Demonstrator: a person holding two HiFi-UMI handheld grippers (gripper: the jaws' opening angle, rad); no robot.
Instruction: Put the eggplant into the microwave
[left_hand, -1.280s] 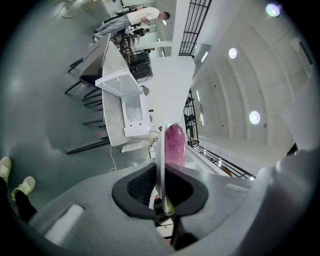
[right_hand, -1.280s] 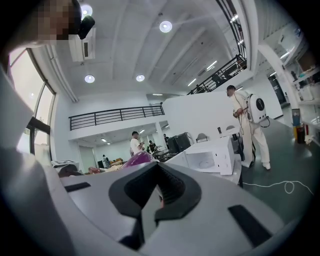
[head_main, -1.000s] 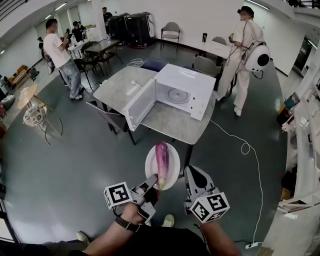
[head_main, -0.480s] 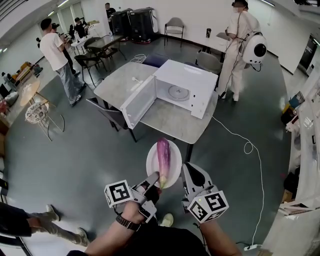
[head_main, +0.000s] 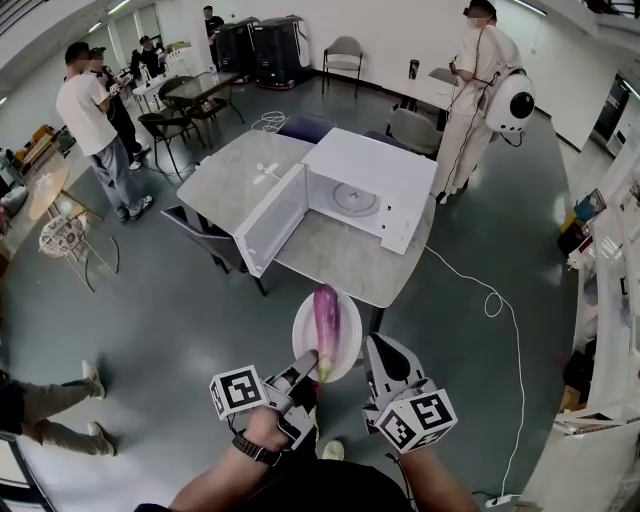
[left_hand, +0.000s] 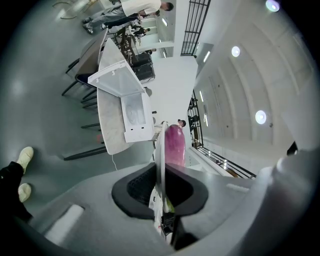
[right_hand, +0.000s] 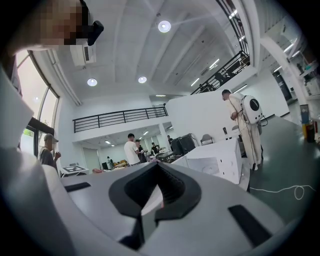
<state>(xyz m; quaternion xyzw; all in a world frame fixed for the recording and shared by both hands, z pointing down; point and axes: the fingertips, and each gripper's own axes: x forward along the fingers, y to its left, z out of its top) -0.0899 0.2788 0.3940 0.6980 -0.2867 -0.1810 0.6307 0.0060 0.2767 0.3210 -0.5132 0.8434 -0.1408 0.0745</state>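
Left tongs (head_main: 305, 362) are clamping the plate's (head_main: 303, 325) rim, the eggplant (head_main: 326, 315) lying on it just ahead. Right tongs (head_main: 380, 352) are hovering pressed together, empty, beside the plate. The open microwave (head_main: 365, 185) is standing farther ahead.

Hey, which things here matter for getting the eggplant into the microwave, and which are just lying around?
For the job: eggplant; plate carrying it; left claw and right claw, both clamped on the plate's rim; microwave, door open.

Just lying about: chair; floor cable; small white item on the table; people standing around.
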